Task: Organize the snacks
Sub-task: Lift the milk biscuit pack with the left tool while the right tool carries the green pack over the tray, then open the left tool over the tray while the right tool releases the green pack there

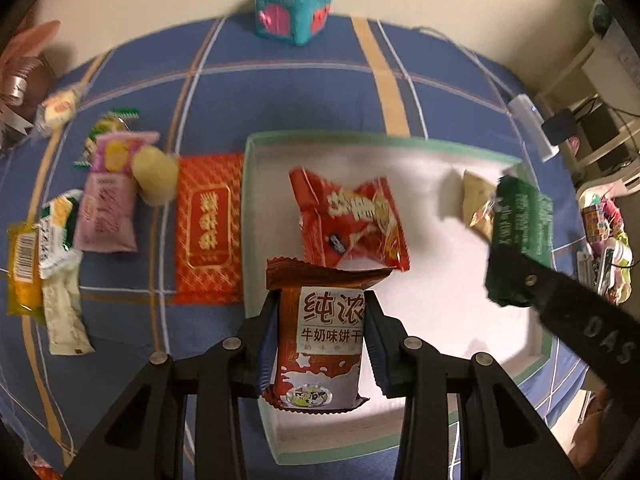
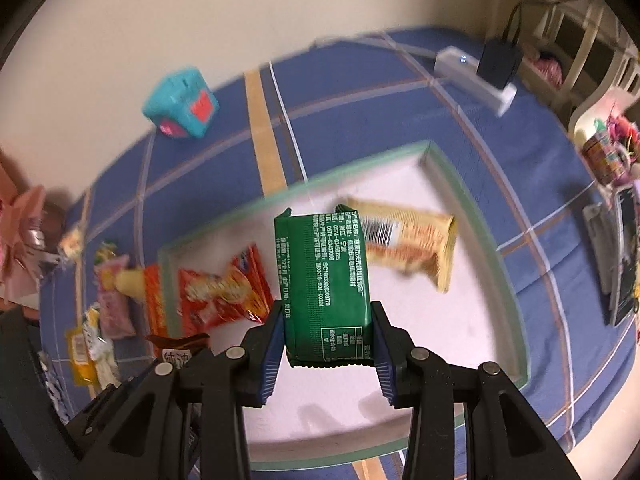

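The left tongs (image 1: 320, 340) pinch a red-brown biscuit pack (image 1: 322, 344) by its sides and hold it above the near left corner of the white box (image 1: 460, 148). The right tongs (image 2: 328, 336) pinch a green pack (image 2: 324, 284) over the middle of the box. A red bag (image 1: 352, 220) and a yellow pack (image 2: 412, 248) lie already inside. More snacks, among them an orange-red packet (image 1: 208, 228) and a pink pack (image 1: 108, 200), wait on the blue checked cloth (image 1: 300, 92) left of the box.

The risk I see: the biscuit pack hangs close to the box wall, so on release it may catch on the rim and fall outside. The two tongs are near each other and could collide. Both packs are smooth foil and might slip.
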`<state>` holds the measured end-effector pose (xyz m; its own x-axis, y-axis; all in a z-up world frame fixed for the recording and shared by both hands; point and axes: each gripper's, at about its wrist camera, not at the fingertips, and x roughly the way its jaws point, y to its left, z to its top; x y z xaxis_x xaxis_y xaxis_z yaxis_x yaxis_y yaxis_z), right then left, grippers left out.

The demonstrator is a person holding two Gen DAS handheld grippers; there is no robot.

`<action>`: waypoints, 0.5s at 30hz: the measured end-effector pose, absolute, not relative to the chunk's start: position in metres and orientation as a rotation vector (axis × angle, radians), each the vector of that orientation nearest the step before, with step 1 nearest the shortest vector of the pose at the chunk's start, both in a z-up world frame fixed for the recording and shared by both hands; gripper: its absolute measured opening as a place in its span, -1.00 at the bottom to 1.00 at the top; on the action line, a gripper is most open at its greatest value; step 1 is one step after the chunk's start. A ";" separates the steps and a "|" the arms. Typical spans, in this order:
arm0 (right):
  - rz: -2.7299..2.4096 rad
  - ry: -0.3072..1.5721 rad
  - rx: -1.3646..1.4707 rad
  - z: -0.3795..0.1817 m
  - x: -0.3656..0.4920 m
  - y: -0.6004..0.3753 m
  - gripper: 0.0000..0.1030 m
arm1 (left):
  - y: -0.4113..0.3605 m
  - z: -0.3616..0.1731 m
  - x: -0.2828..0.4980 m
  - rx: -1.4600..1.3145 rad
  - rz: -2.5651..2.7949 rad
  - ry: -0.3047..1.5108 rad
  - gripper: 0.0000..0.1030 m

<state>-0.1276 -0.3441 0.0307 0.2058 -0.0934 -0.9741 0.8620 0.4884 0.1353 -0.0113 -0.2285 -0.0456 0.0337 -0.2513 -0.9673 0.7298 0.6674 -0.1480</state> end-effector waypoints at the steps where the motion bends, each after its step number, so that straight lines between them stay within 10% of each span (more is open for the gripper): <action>1: -0.778 1.191 0.827 0.024 -0.127 -0.343 -0.17 | -0.228 -0.049 -0.012 0.452 -0.793 1.344 -0.20; 15: -0.748 1.341 0.868 -0.033 -0.128 -0.330 -0.17 | -0.223 -0.084 -0.026 0.500 -0.762 1.391 -0.20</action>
